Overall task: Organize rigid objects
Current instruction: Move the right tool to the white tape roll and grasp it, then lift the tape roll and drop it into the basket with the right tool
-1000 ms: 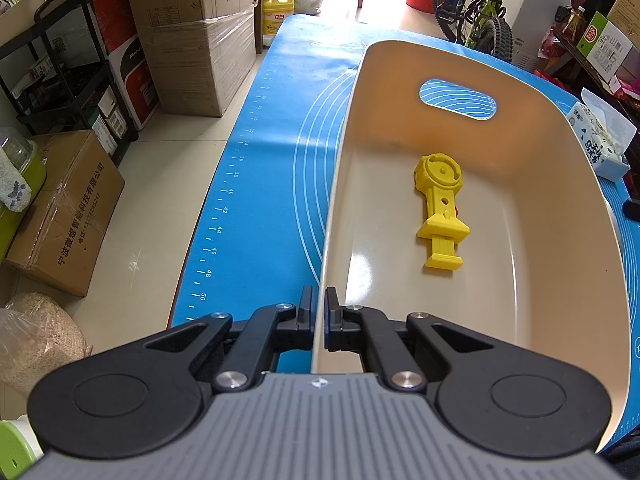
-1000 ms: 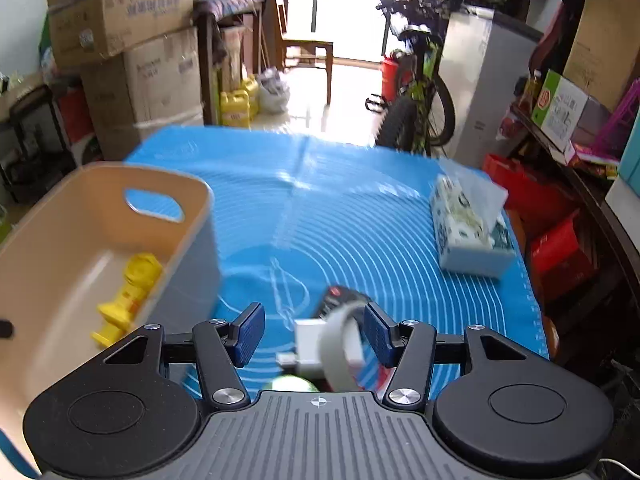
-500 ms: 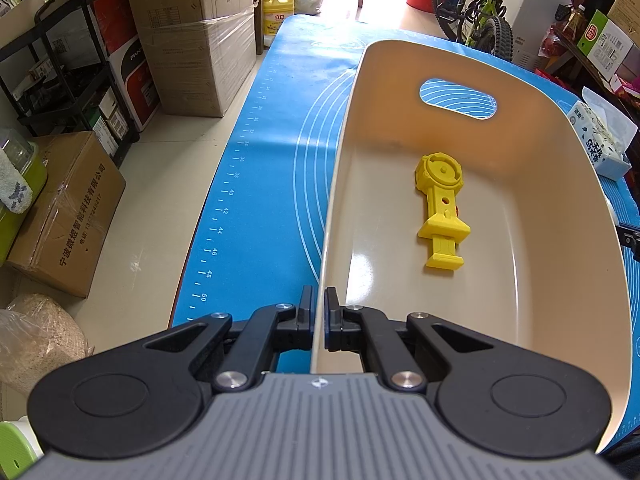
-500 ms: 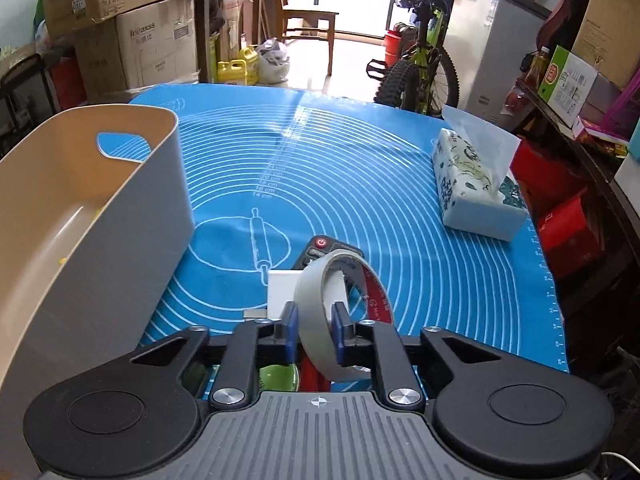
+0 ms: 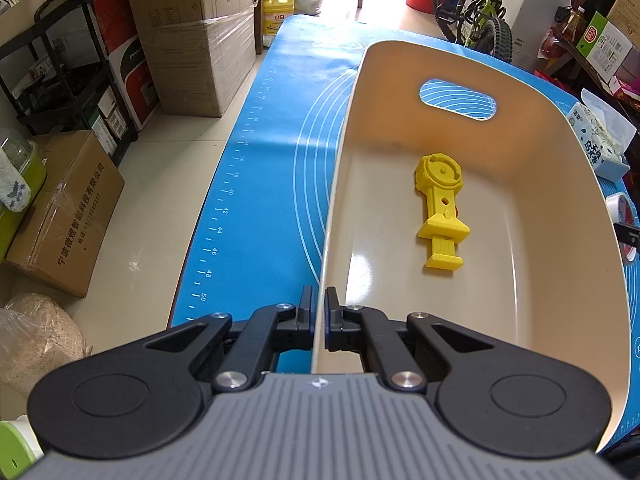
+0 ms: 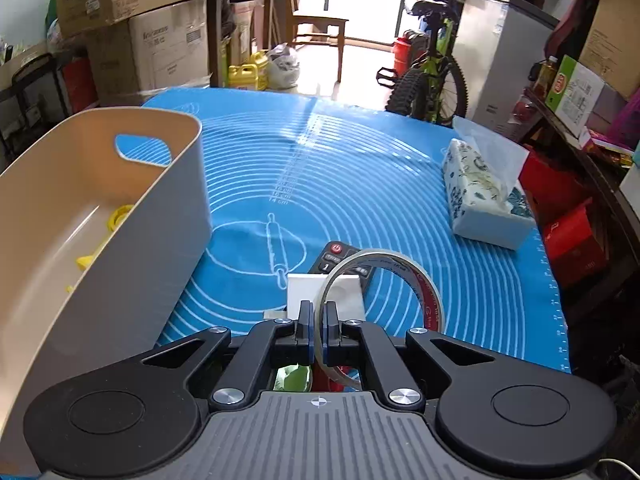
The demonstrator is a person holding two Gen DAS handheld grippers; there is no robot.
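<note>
Both your grippers are clamping now: your right gripper (image 6: 318,322) has just been closing onto the tape roll (image 6: 384,280) wall, lifting it above the blue mat (image 6: 360,184); your left gripper (image 5: 319,312) keeps pinching the beige bin (image 5: 520,92) rim. Mat numerals are reading "14 cm".

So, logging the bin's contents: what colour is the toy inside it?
Yellow toy, clearest in the left wrist view.

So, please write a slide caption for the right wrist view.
Right gripper shut on a tape roll beside the beige bin.
</note>
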